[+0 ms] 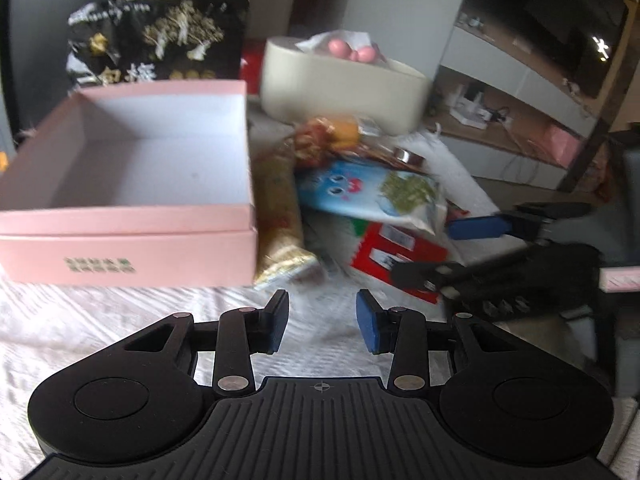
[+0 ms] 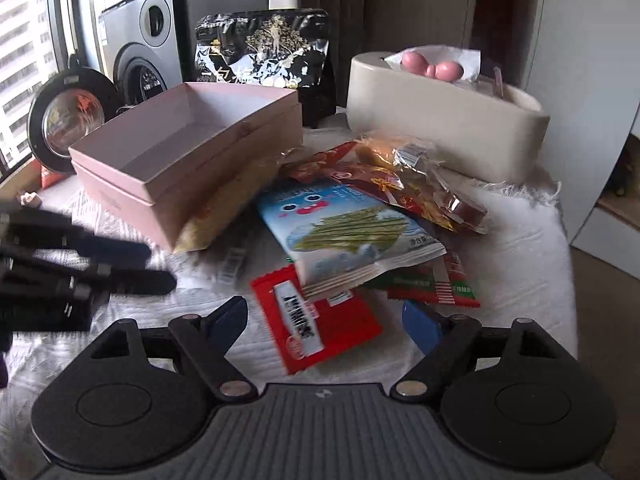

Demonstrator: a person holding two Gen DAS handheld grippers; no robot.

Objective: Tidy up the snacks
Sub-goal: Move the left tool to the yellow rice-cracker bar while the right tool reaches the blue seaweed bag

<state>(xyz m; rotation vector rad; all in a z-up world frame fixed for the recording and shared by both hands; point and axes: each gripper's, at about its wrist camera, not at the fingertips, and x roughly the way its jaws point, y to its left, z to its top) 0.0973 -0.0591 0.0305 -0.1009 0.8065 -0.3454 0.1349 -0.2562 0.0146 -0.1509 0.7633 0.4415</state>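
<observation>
A pile of snack packets lies on a white cloth: a blue packet (image 1: 368, 192) (image 2: 340, 232), a red packet (image 1: 400, 252) (image 2: 316, 328), a long yellow packet (image 1: 280, 216) (image 2: 212, 216) and orange-red packets (image 1: 328, 136) (image 2: 380, 176). An open pink box (image 1: 128, 256) (image 2: 132, 196), with nothing in it, stands left of the pile. My left gripper (image 1: 322, 316) (image 2: 156, 266) is open over bare cloth, just short of the yellow packet. My right gripper (image 2: 328, 320) (image 1: 444, 252) is open, and the red packet lies between its fingers without touching the pads.
A beige oval container (image 1: 340, 92) (image 2: 440, 120) with pink balls stands behind the pile. A black printed bag (image 1: 160, 40) (image 2: 264, 48) leans behind the box. A round black-framed object (image 2: 68, 116) stands far left. The cloth's edge drops off at right (image 2: 560, 216).
</observation>
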